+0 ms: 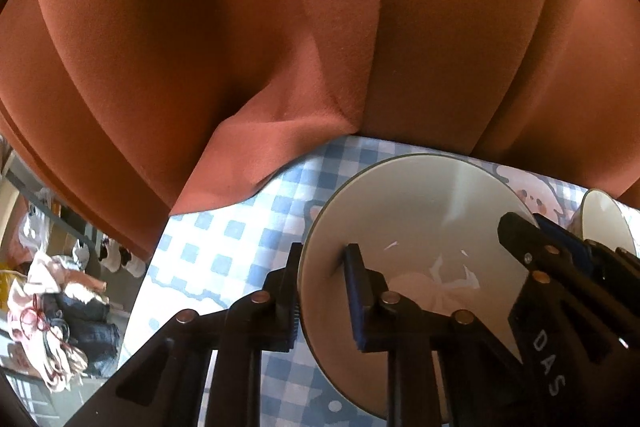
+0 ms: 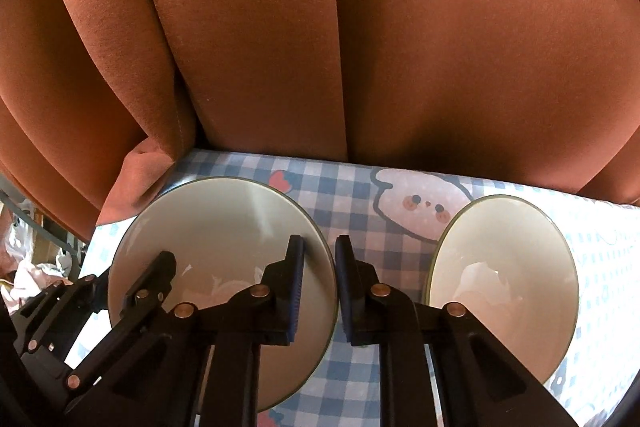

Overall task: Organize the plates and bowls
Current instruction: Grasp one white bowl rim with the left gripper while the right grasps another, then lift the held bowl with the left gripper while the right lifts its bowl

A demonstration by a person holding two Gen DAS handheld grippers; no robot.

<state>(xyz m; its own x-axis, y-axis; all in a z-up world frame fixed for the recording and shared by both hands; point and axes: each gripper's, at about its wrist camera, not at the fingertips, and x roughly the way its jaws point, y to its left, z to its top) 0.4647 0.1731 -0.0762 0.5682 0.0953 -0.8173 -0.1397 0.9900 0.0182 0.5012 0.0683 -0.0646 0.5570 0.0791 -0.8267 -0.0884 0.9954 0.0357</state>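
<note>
A cream bowl stands on the blue checked tablecloth. My left gripper is shut on its left rim, one finger inside the bowl and one outside. In the right wrist view the same bowl has my right gripper shut on its right rim, and the left gripper shows at its far side. The right gripper also appears at the bowl's right edge in the left wrist view. A second cream bowl sits alone to the right, seen partly behind the right gripper.
An orange-brown curtain hangs right behind the table's far edge and drapes onto the cloth at the left. The tablecloth bears a cartoon rabbit print between the bowls. Clothes and clutter lie on the floor beyond the table's left edge.
</note>
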